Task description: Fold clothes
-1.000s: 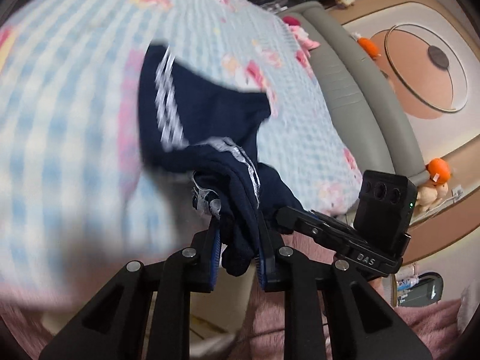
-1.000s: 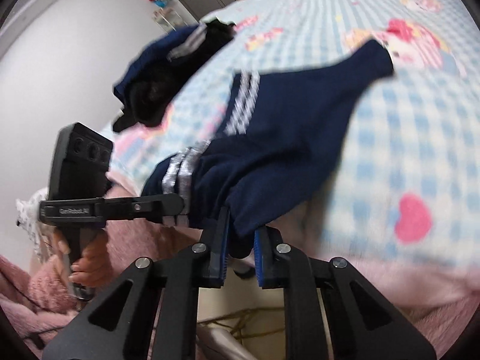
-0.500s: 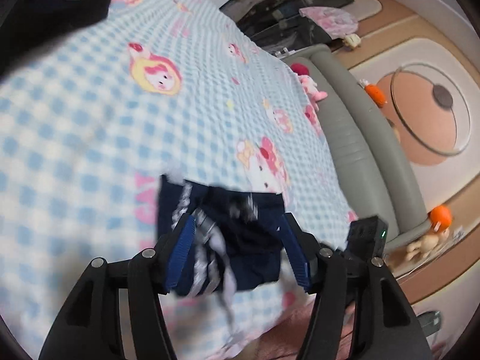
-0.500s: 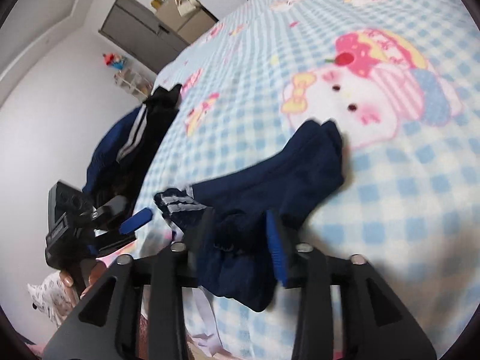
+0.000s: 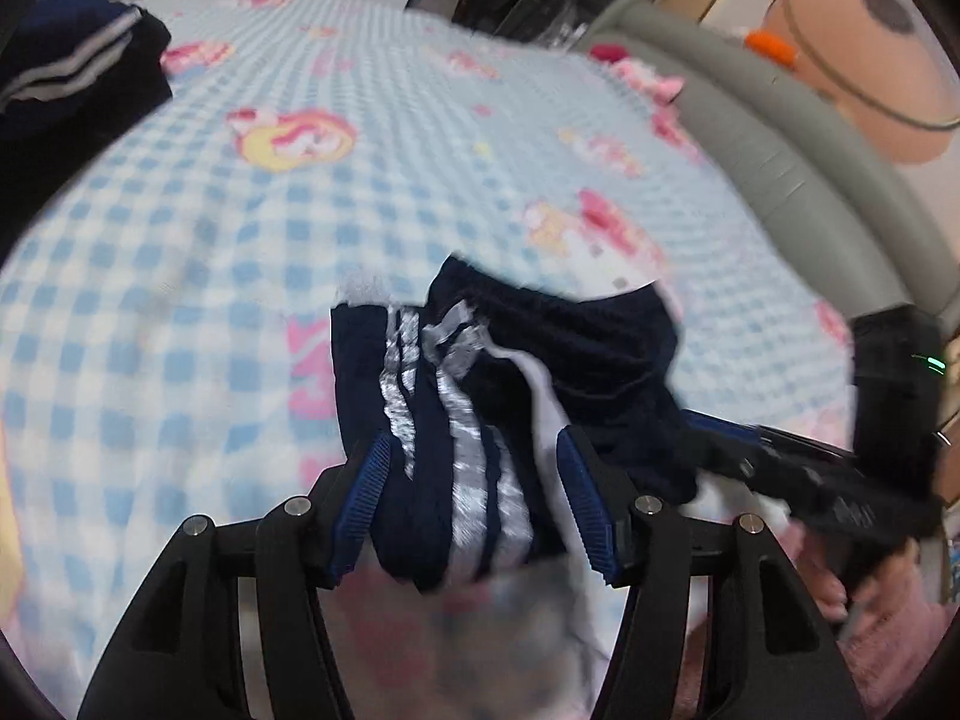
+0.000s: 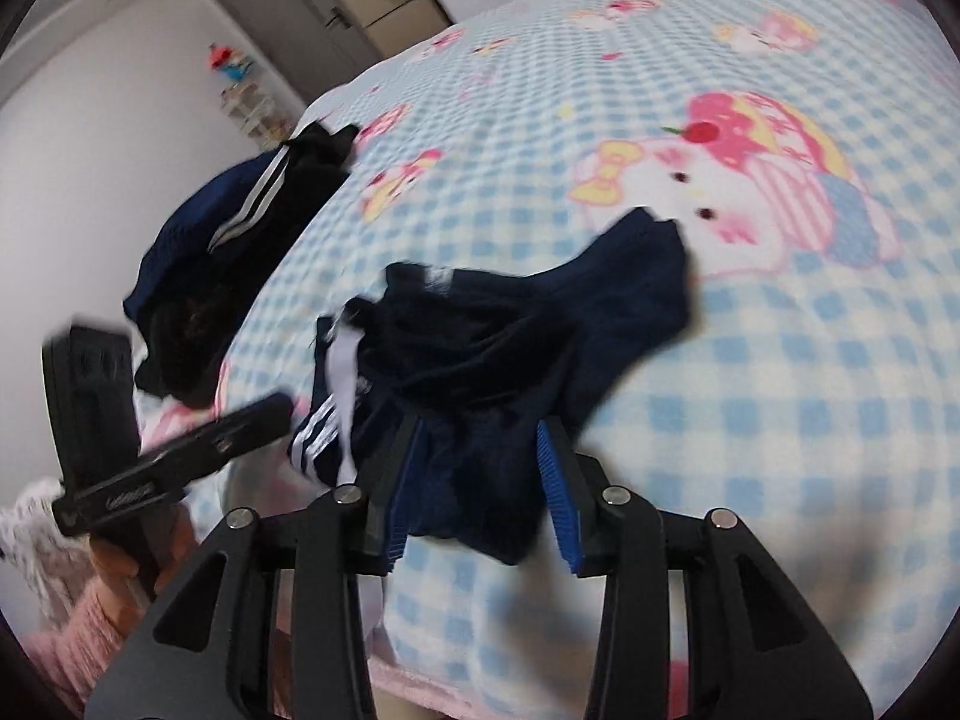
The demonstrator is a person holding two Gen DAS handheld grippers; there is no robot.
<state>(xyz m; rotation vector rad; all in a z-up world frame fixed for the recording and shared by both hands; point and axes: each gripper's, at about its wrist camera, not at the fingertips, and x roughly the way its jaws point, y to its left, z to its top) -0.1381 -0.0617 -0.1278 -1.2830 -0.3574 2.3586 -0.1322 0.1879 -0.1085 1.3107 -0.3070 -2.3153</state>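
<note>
Here both tools, left tool (image 5: 474, 504) and right tool (image 6: 480, 486), gape wide, gripping nothing; limp navy shorts (image 6: 498, 354) bunch easily, best pinched at striped hem.

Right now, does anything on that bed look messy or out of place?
Yes. The navy striped shorts lie crumpled at the checked blanket's edge, bunched rather than flat, with both open claws around them. A second dark garment pile sits rumpled farther along.
</note>
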